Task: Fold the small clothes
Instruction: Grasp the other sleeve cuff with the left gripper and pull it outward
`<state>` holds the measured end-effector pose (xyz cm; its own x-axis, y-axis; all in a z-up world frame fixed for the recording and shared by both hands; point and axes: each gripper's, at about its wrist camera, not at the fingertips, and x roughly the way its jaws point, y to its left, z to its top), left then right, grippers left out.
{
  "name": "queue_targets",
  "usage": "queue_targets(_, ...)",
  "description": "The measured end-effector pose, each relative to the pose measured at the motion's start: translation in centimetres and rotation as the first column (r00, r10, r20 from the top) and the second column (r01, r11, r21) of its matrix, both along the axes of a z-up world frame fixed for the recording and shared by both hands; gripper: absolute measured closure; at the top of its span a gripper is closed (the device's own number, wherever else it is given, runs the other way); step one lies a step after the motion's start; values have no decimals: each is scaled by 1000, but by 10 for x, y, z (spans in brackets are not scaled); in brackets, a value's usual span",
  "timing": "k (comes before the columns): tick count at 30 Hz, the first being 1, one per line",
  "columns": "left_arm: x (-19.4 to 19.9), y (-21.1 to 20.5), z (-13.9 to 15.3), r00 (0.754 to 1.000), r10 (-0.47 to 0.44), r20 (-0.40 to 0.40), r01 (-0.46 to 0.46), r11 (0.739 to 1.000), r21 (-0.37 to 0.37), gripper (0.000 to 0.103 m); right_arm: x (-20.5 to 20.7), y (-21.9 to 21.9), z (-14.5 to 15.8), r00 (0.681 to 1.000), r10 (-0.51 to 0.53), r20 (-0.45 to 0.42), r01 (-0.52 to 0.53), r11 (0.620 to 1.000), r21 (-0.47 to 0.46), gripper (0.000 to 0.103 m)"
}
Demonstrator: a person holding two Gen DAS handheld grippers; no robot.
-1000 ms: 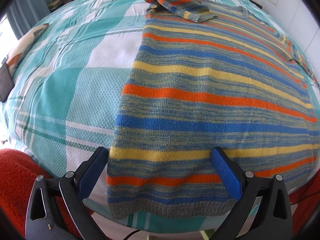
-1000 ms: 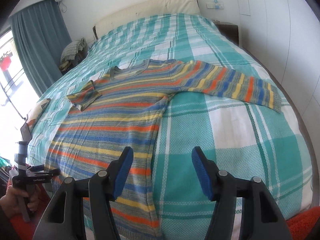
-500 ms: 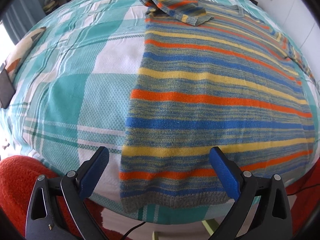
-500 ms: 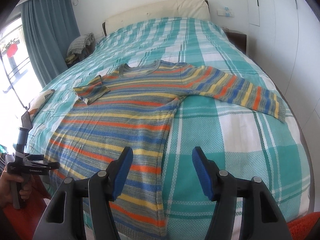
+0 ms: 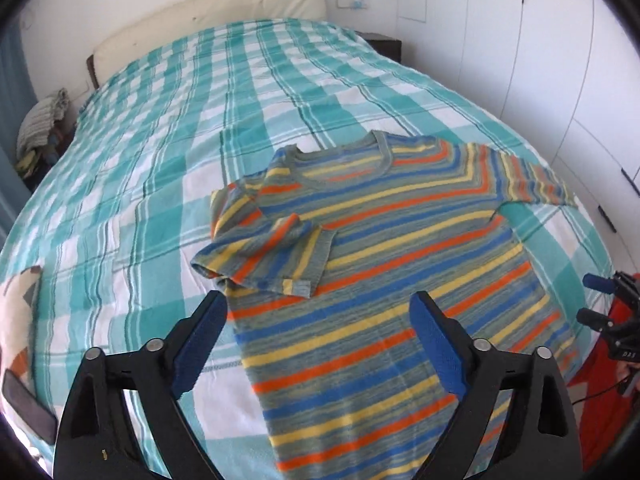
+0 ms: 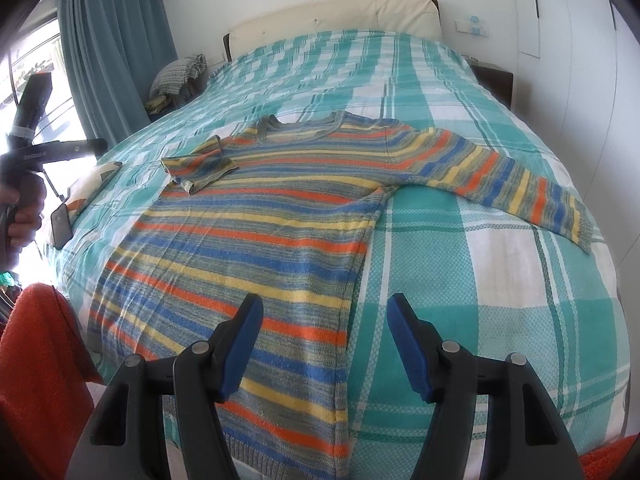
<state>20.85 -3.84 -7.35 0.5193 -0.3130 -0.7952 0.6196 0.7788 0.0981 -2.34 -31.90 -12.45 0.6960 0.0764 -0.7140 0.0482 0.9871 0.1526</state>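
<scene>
A striped knit sweater [image 5: 380, 260] [image 6: 260, 240] lies flat on the checked bedspread [image 5: 248, 92] [image 6: 480, 280]. One sleeve [image 5: 272, 256] [image 6: 200, 168] is folded in over the chest. The other sleeve [image 6: 500, 184] [image 5: 532, 184] stretches out sideways. My left gripper [image 5: 318, 320] hangs high over the sweater's middle, jaws closing with nothing gripped between them. A hand [image 6: 24, 208] holds it at the left edge of the right wrist view. My right gripper [image 6: 326, 340] hovers over the sweater's side seam near the hem, jaws opening slightly, and holds nothing.
A dark phone [image 6: 62, 226] [image 5: 28, 404] and a patterned cushion [image 6: 96, 180] lie at the bed's left edge. A bundle of cloth [image 6: 180, 76] sits by the curtain [image 6: 116, 48]. Red fabric [image 6: 40, 340] hangs at the bed's foot. White wardrobe doors [image 5: 560, 80] line the right side.
The left gripper has lifted up and away from the sweater's hem, so its view now takes in the whole garment and headboard. Its jaws stand narrower. The right gripper has hardly moved.
</scene>
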Motion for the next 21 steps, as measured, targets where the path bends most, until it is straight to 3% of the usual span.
queue_targets(1,9,-15,-14,999,-26,-32,28,999,44,43,-1,0,0,1000,0,-1,0,1000,-3,39)
queue_targets(3,30,-34,-42,995,-49,-83,56,995,88,45,-2,1,-1,1000,-2,-6,2,1000,-5,39)
queue_targets(6,52,-52,-78,995,-44,-95,59,985,162,17,-4,-2,-3,1000,-11,-16,11,1000,-5,39)
queue_targets(8,71,-51,-98,993,17,-115,4,983,181,20,-5,-5,-6,1000,-20,-24,20,1000,4,39)
queue_targets(9,81,-46,-105,983,51,-176,-25,989,145,41,-4,-6,-7,999,-24,-29,24,1000,9,39)
queue_targets(10,90,-35,-108,969,81,-234,-64,995,79,78,-4,-7,-8,999,-25,-34,26,1000,14,39)
queue_targets(11,97,-25,-105,958,125,-257,-119,992,37,96,-3,-8,-9,999,-25,-38,25,1000,17,39)
queue_targets(14,112,21,-77,927,223,-303,-271,954,-128,100,-1,-6,-11,999,-15,-44,16,1000,17,39)
queue_targets(15,117,44,-63,914,262,-310,-330,925,-189,100,0,-6,-12,999,-11,-43,12,1000,17,39)
queue_targets(17,126,101,-39,864,379,-332,-476,830,-292,101,1,-5,-13,999,-2,-43,3,1000,17,39)
queue_targets(19,140,166,-27,770,527,-360,-633,698,-334,101,2,-4,-15,999,4,-45,-3,1000,20,39)
queue_targets(21,149,213,-30,677,635,-371,-735,608,-300,101,3,-3,-17,999,12,-50,-11,1000,26,39)
